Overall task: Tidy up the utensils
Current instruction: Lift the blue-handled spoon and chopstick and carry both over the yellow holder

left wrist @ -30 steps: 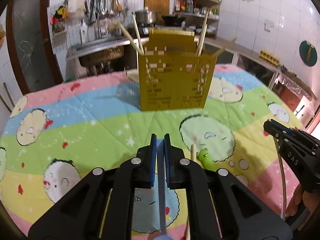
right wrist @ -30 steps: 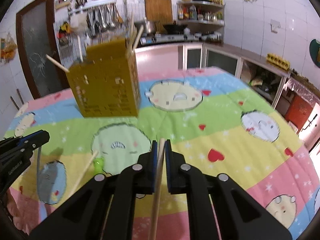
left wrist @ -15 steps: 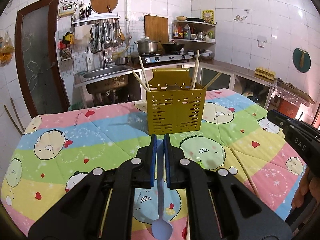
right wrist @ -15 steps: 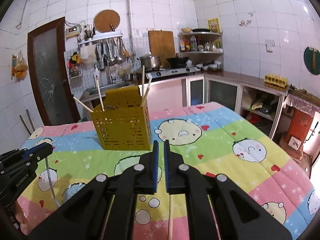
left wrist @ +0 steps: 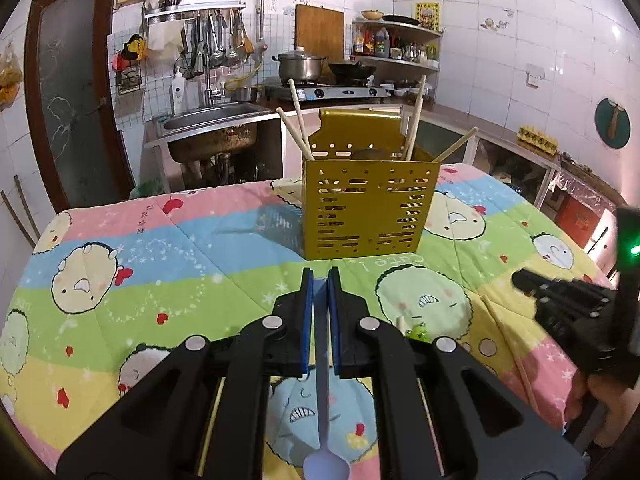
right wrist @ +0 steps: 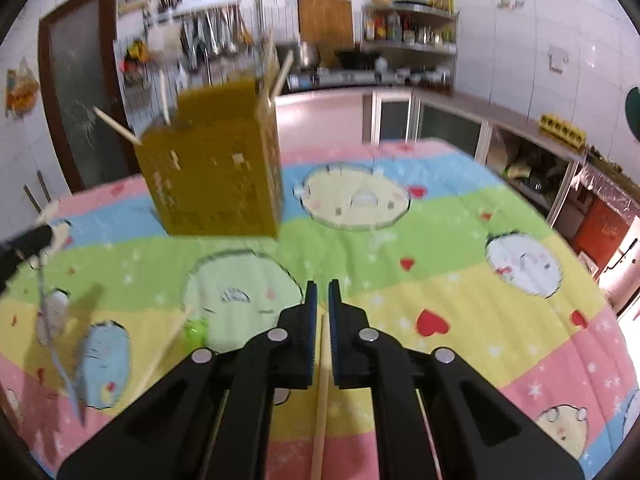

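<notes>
While your left gripper (left wrist: 319,280) pinches the blue spoon (left wrist: 323,440) and your right gripper (right wrist: 322,292) a chopstick (right wrist: 322,400), the yellow holder (left wrist: 368,208) stands ahead on the quilt (left wrist: 200,240); risk: thin handles pivoting, missing its opening.

You are in a home kitchen: white tiled walls (left wrist: 472,32), steel sink (left wrist: 212,120) against the back wall, ladles on a wall rack (left wrist: 212,44), lidded pot (left wrist: 300,66) and wok (left wrist: 352,70) on a gas stove (left wrist: 332,91), bottles on a corner shelf (left wrist: 400,44), cutting board (left wrist: 319,32).
</notes>
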